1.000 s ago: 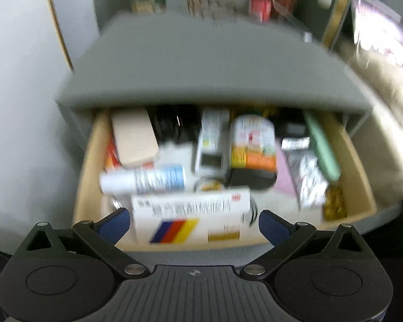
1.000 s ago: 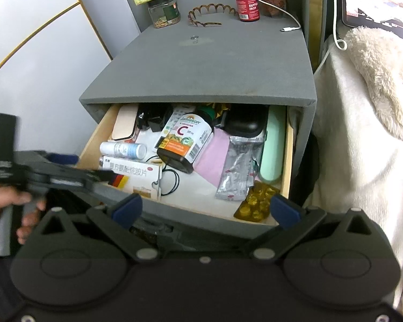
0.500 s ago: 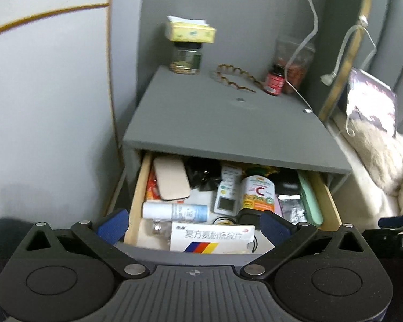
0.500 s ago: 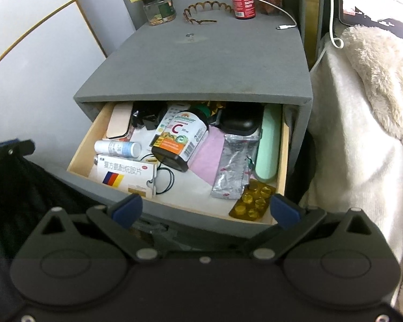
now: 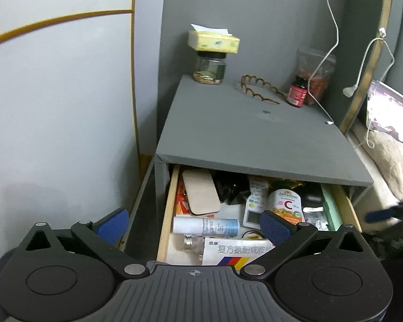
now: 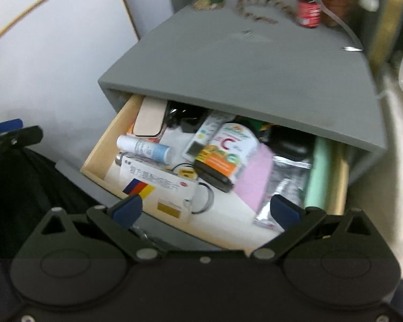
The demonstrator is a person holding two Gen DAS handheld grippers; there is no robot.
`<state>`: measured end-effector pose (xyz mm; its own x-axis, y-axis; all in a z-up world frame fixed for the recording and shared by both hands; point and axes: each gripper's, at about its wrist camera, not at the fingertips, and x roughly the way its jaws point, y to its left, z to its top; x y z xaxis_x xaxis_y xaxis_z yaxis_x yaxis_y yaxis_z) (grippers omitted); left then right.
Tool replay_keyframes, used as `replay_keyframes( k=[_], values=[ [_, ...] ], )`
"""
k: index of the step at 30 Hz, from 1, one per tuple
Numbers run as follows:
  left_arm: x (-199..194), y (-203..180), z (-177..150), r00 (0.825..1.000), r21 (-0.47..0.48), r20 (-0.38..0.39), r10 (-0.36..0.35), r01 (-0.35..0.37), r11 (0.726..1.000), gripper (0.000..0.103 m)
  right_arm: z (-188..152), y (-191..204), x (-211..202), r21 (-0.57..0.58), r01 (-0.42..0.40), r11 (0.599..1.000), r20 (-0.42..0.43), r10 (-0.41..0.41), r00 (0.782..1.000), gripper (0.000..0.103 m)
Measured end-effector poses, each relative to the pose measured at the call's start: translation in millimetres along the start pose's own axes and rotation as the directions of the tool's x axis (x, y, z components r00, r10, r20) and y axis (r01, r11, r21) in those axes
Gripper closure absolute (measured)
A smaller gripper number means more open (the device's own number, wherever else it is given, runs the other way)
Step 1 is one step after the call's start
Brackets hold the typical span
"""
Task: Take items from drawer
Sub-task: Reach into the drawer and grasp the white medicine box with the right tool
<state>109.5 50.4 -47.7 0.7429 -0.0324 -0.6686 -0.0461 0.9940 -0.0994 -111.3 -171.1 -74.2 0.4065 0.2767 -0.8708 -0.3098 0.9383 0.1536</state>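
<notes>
Both the left hand-held gripper point(image 5: 193, 221) and right hand-held gripper point(image 6: 205, 210) gape empty above the open drawer point(image 6: 94, 161). Only the left view shows the tissue box point(image 5: 214, 41) at 12 o'clock; only the right view shows the pink sheet point(image 6: 255, 179) beside the vitamin bottle point(image 6: 228, 153).

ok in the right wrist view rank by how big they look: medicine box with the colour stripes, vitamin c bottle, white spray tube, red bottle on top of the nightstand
1. medicine box
2. vitamin c bottle; close to the box, so that order is unsure
3. white spray tube
4. red bottle; smallest, but farthest from the camera and blurred
</notes>
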Motion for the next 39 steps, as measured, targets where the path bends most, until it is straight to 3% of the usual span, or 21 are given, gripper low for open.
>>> replay_keyframes(
  k=[4,8,11,15,21,23,24,27,29,33,35,37,39],
  values=[
    [5.4,-1.2,-0.5,0.997,0.038,-0.017,-0.077,0.078,0.996,0.000,24.8,9.0,36.8,0.029,-0.099,0.995,-0.037,0.100,0.994,0.011],
    [1.2,-3.4,-8.9,0.996,0.113,0.048,-0.069,0.064,0.992,0.000,44.9,16.0,76.3,-0.054,-0.183,0.982,-0.136,0.175,0.975,0.018],
    [8.0,3.5,-17.6,0.996,0.023,0.009,-0.084,0.084,0.996,0.000,49.5,41.2,101.9,-0.271,-0.217,0.938,-0.233,0.155,0.960,0.021],
    [7.5,3.5,-18.7,0.996,0.032,0.032,-0.078,0.077,0.997,0.000,49.5,57.9,125.3,-0.338,-0.253,0.906,-0.313,0.146,0.938,0.024],
    [3.5,15.9,-19.5,0.994,-0.029,0.065,-0.090,0.092,0.995,0.000,48.0,65.4,162.8,-0.320,-0.263,0.910,-0.411,0.117,0.904,0.024],
    [2.0,21.6,-19.1,0.993,-0.058,0.073,-0.092,0.096,0.994,0.000,45.6,62.9,172.2,-0.288,-0.280,0.916,-0.459,0.125,0.880,0.031],
    [1.8,24.2,-19.2,0.993,-0.073,0.075,-0.095,0.100,0.992,0.000,44.7,63.0,173.0,-0.287,-0.292,0.912,-0.474,0.130,0.871,0.039],
    [-0.3,29.9,-18.7,0.992,-0.103,0.085,-0.097,0.105,0.989,0.000,43.8,73.9,160.0,-0.369,-0.345,0.863,-0.497,0.131,0.858,0.073],
    [0.0,31.2,-18.1,0.991,-0.109,0.087,-0.097,0.106,0.988,0.000,42.2,85.7,152.3,-0.409,-0.379,0.830,-0.513,0.135,0.848,0.074],
    [-0.5,33.4,-16.9,0.991,-0.124,0.087,-0.101,0.111,0.986,0.000,37.0,111.9,150.4,-0.498,-0.383,0.778,-0.514,0.092,0.853,0.086],
    [-2.0,33.7,-17.6,0.991,-0.128,0.090,-0.103,0.114,0.985,0.000,37.1,122.6,141.6,-0.539,-0.379,0.752,-0.486,0.090,0.869,0.088],
    [-3.8,32.9,-18.5,0.990,-0.125,0.097,-0.098,0.110,0.986,0.000,41.5,125.4,128.8,-0.552,-0.371,0.747,-0.454,0.105,0.885,0.091],
    [-5.7,30.4,-18.8,0.991,-0.110,0.107,-0.085,0.097,0.989,0.000,55.3,120.1,110.1,-0.519,-0.369,0.771,-0.404,0.159,0.901,0.093]
  ],
)
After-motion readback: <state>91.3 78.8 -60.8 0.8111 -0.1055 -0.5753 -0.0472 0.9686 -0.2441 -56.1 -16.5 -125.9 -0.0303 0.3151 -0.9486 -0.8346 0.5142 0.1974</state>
